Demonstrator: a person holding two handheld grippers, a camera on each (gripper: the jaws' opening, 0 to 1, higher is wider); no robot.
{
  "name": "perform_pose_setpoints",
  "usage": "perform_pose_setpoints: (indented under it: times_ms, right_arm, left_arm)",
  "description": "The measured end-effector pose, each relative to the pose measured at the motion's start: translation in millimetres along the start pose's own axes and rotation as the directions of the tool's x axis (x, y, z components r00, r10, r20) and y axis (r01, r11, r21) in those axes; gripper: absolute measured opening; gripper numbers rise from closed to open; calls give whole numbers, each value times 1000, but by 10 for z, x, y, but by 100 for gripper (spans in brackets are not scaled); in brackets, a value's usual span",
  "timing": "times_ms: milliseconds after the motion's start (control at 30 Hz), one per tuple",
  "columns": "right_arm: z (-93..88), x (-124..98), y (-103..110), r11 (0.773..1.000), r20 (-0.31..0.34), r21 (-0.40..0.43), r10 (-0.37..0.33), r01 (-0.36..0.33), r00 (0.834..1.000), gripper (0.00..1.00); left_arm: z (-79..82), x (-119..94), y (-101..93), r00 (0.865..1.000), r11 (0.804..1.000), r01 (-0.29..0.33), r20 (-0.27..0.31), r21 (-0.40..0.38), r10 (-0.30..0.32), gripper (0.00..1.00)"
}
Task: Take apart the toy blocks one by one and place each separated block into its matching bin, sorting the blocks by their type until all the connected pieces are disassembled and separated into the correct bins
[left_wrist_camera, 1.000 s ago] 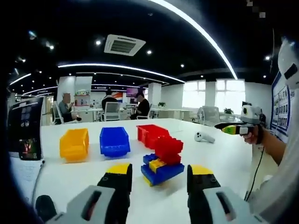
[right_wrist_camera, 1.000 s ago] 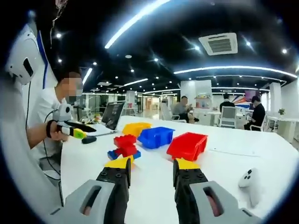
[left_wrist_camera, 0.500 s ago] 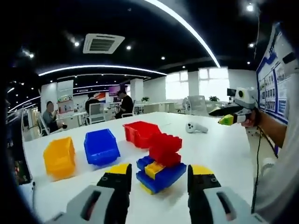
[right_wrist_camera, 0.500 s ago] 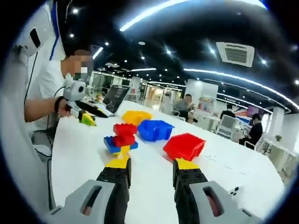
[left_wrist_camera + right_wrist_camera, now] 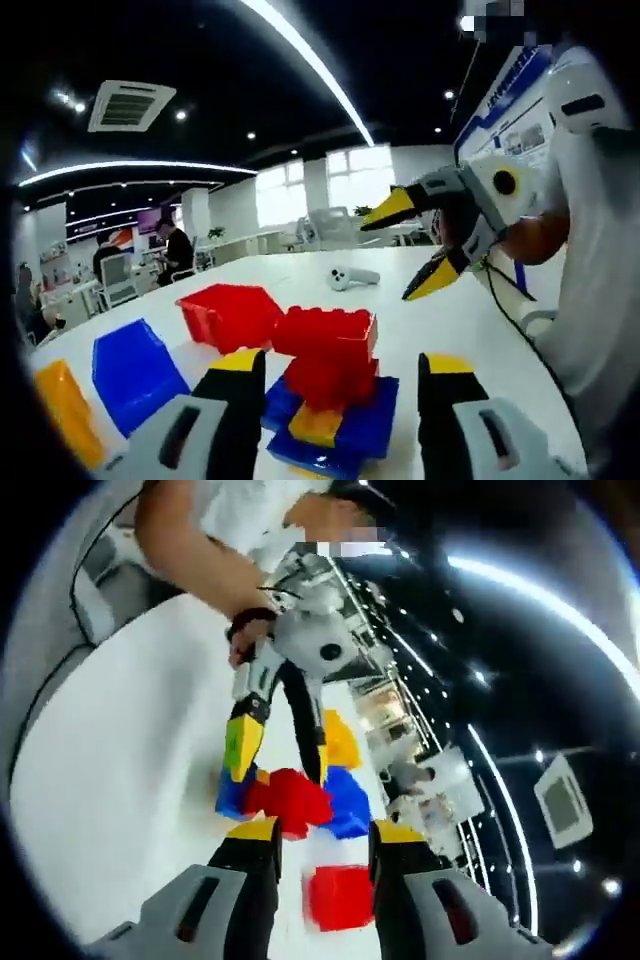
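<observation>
Scanning the left gripper view from its left edge, we find a yellow bin (image 5: pixel 62 415) low at the rim, then a blue bin (image 5: pixel 135 370) just beside it, then a red bin (image 5: pixel 230 313) farther back on the white table (image 5: pixel 420 310). Next comes the block stack (image 5: pixel 328 385) — red pieces on top, a yellow one and a blue base beneath — sitting on the table between the yellow-tipped jaws of the left gripper (image 5: pixel 338 375), which stand apart on either side of it; whether they touch it we cannot tell. Behind the stack lies a white controller (image 5: pixel 353 277), and to the right the right gripper (image 5: pixel 420 245) comes in with its yellow tips spread wide, held by a hand (image 5: pixel 535 235) against a white sleeve. In the right gripper view, tilted hard, we see the person's arm at the upper left, the left gripper (image 5: pixel 275 745) reaching down to the block stack (image 5: pixel 275 795), and the yellow, blue and red bins beyond it — all blurred. The right gripper (image 5: pixel 322 842) shows its own jaws parted at the bottom, holding nothing, close to the stack.
</observation>
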State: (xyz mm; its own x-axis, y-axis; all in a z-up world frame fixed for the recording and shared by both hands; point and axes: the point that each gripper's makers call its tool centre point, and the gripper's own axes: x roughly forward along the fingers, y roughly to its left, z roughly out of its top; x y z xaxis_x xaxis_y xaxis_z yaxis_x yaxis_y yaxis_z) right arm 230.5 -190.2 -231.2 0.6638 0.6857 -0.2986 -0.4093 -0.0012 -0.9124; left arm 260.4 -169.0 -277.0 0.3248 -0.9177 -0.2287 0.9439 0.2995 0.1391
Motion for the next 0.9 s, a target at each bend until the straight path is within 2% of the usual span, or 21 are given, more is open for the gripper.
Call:
perform_pose_setpoints:
  times_ms: [33, 67, 167, 267, 333, 433, 500, 633, 700, 867, 900]
  right_arm:
    - [21, 33, 17, 1000, 1, -24, 6, -6, 1000, 34]
    - [75, 90, 60, 998, 10, -63, 23, -22, 1000, 34]
    - [131, 216, 181, 993, 7, -99, 66, -65, 998, 32]
    - [117, 291, 214, 984, -13, -161, 68, -69, 998, 31]
    - [93, 318, 210, 984, -22, -161, 68, -71, 997, 30]
    - [4, 348, 205, 988, -47, -136, 72, -78, 996, 29]
    - [-36, 362, 242, 986, -59, -143, 84, -91, 995, 27]
    - [-92, 385, 270, 959, -113, -261, 82, -110, 990, 23]
    - [-102, 381, 276, 956, -120, -272, 82, -112, 989, 22]
    - [-105, 358, 245, 961, -114, -258, 73, -100, 991, 19]
    - [-105, 339, 189, 976, -98, -205, 55, -74, 994, 18]
  left_arm:
    - [-2, 17, 6, 1000, 1000, 8, 3, 9, -8, 68]
    - [-9, 54, -9, 999, 999, 44, 8, 11, -44, 68]
    - [-54, 163, -90, 989, 989, 145, 10, -26, -145, 66]
    - [-86, 242, -44, 987, 986, 160, 8, -41, -160, 62]
    - [-58, 275, -45, 982, 980, 185, 37, -67, -183, 59]
    - [-115, 285, -8, 980, 975, 200, 42, -98, -196, 52]
    - [-142, 287, 6, 979, 971, 201, 57, -132, -195, 48]
    - [-143, 315, 20, 986, 978, 164, 47, -131, -159, 48]
    - [-147, 319, 28, 988, 980, 151, 45, -129, -146, 48]
    - [-148, 323, 33, 991, 982, 122, 73, -145, -112, 47]
    - [-147, 322, 43, 993, 984, 103, 78, -143, -93, 47]
